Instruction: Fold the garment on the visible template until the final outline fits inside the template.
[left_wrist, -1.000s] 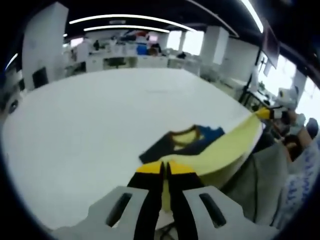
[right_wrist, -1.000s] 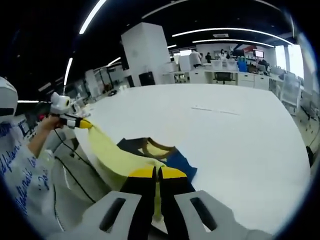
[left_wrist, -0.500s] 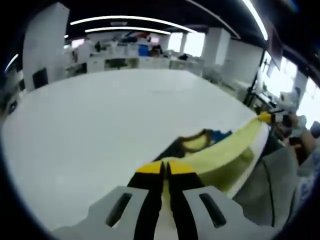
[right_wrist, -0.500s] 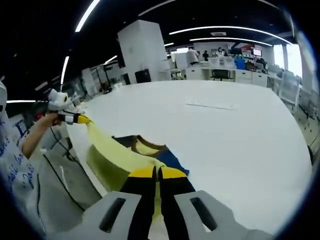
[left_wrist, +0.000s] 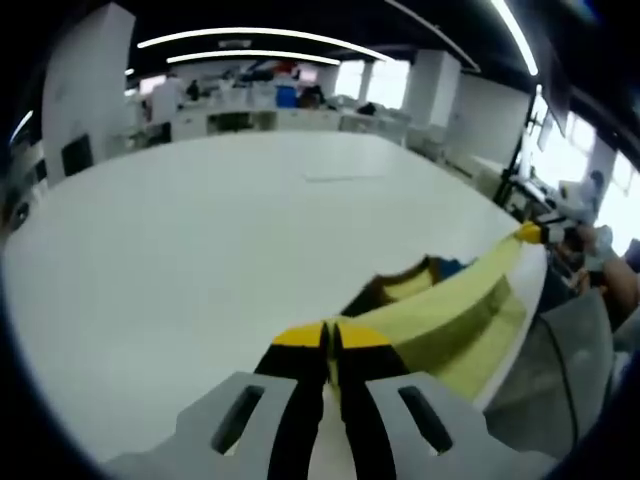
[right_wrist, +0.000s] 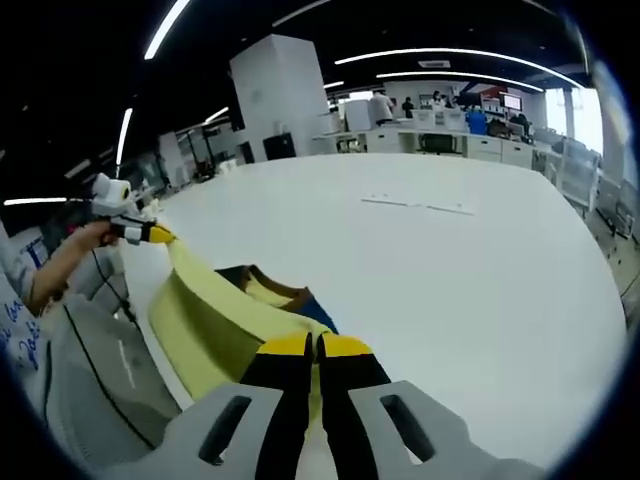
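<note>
A yellow garment (left_wrist: 445, 310) with a navy and blue part at its neck (left_wrist: 385, 290) lies at the near edge of the white table (left_wrist: 200, 230). My left gripper (left_wrist: 330, 338) is shut on one end of its yellow edge. The fabric stretches taut to the right gripper (left_wrist: 531, 233), which pinches the other end. In the right gripper view, my right gripper (right_wrist: 315, 347) is shut on the same yellow garment (right_wrist: 215, 310), and the left gripper (right_wrist: 152, 235) holds the far end in a hand. A yellow fold hangs below the stretched edge.
A thin faint mark (left_wrist: 340, 178) lies on the table's far half, also visible as a mark (right_wrist: 420, 205) in the right gripper view. The person's grey clothing (right_wrist: 90, 370) is beside the table edge. Desks and a white pillar (right_wrist: 275, 95) stand behind.
Both grippers keep hold of the yellow edge. The stretched edge has risen and moved further over the table, covering more of the navy part, and a deeper yellow fold hangs beneath it.
</note>
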